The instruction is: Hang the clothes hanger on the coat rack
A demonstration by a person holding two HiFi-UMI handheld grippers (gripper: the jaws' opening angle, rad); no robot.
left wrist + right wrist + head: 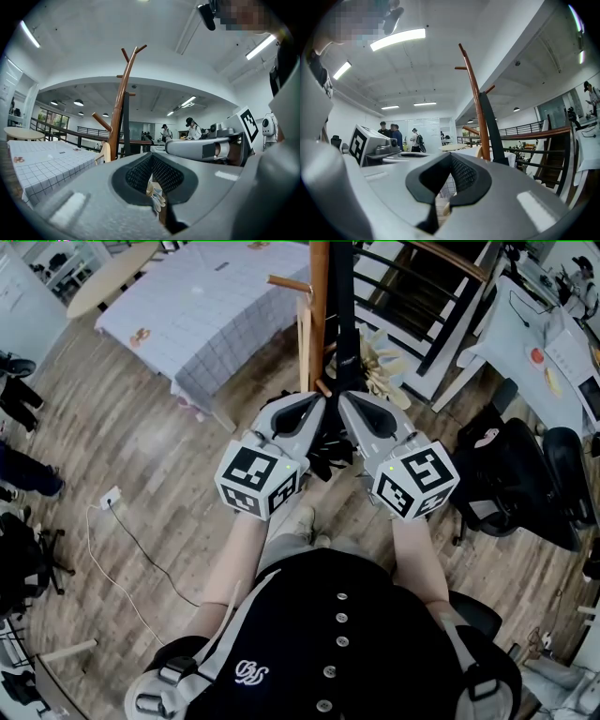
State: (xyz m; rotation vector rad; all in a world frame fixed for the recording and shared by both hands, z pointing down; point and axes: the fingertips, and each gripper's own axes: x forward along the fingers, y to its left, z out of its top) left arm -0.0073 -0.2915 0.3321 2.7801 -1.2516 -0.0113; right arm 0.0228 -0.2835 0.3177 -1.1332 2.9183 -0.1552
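Floorboards [141, 446] run under the rack [320, 296], with the hanger [305, 343] close beside it. Left gripper [321, 399] and right gripper [341, 399], both closed and empty, should mind the pegs [286, 282].

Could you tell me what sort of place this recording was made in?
Probably an open-plan office or lab: a long table with a checked cloth, a white desk carrying equipment, wood flooring, strip lights overhead, and people standing about in the background.
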